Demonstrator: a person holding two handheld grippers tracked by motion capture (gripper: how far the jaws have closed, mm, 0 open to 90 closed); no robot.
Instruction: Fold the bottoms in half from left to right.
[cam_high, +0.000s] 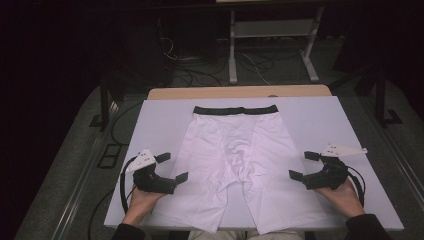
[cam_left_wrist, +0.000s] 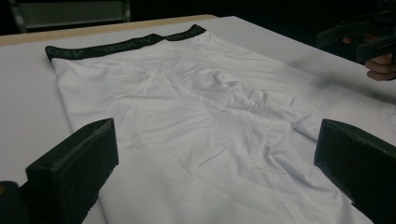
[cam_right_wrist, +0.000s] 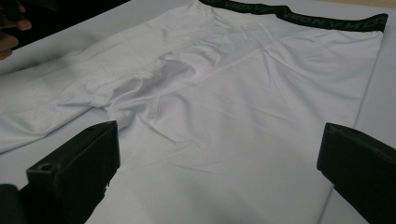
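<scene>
White shorts (cam_high: 235, 160) with a black waistband (cam_high: 235, 109) lie flat on the white board (cam_high: 320, 120), waistband at the far side and legs toward me. My left gripper (cam_high: 172, 167) hovers at the outer edge of the left leg, jaws wide open and nothing between them. At the outer edge of the right leg, my right gripper (cam_high: 304, 165) is also open and empty. In the left gripper view the shorts (cam_left_wrist: 196, 116) spread out beyond the open jaws, with the other gripper (cam_left_wrist: 369, 39) far right. The right gripper view looks across the shorts (cam_right_wrist: 224, 93) to the waistband (cam_right_wrist: 299, 16).
The white board rests on a wooden table (cam_high: 240, 92). Beyond it are white metal stand legs (cam_high: 272, 45) and cables (cam_high: 200, 67) on a dark floor. Bare board lies to either side of the shorts.
</scene>
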